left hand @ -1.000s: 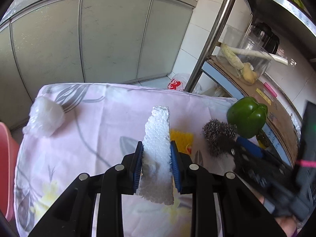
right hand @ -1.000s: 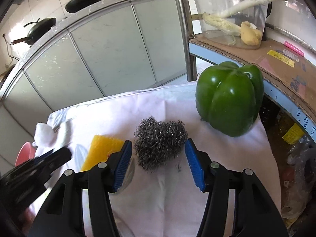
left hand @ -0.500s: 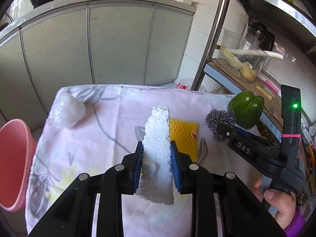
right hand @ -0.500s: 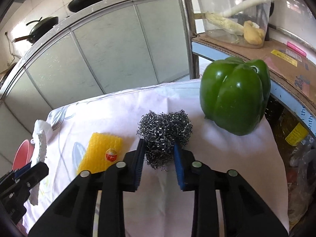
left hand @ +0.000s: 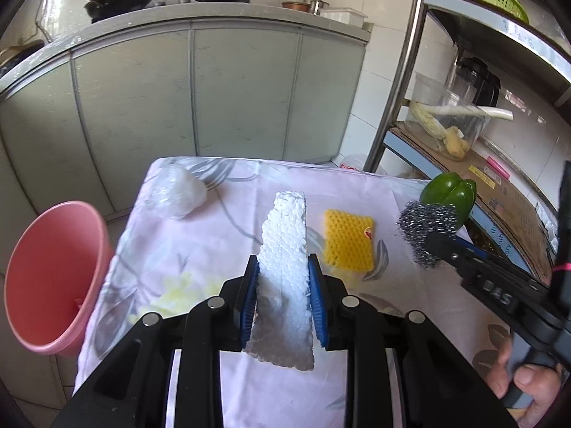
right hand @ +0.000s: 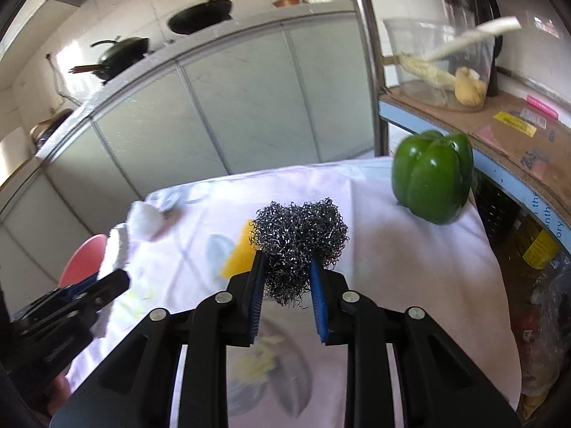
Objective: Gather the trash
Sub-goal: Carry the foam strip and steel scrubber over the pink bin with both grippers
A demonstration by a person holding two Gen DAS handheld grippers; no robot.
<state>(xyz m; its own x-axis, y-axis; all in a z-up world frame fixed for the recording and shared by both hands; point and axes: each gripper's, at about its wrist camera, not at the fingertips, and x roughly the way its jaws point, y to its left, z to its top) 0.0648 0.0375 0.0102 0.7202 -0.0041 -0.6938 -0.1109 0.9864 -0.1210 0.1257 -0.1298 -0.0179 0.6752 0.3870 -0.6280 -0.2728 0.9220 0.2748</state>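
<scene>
Styrofoam strip (left hand: 283, 249) sits clamped between the 2 blue pads of my left gripper (left hand: 283, 299), lifted over the pink floral tablecloth (left hand: 200, 249) and sticking out forward past the fingertips. My right gripper (right hand: 287, 292) has just been closing, and its jaws now pinch the steel wool scrubber (right hand: 301, 235), which bulges out above the pads. On the cloth lie a yellow sponge (left hand: 348, 240), a crumpled clear plastic wad (left hand: 176, 196) near the far left corner, and a green bell pepper (right hand: 431, 176) at the right edge. A pink bucket (left hand: 46, 274) stands just beside the table's left side.
</scene>
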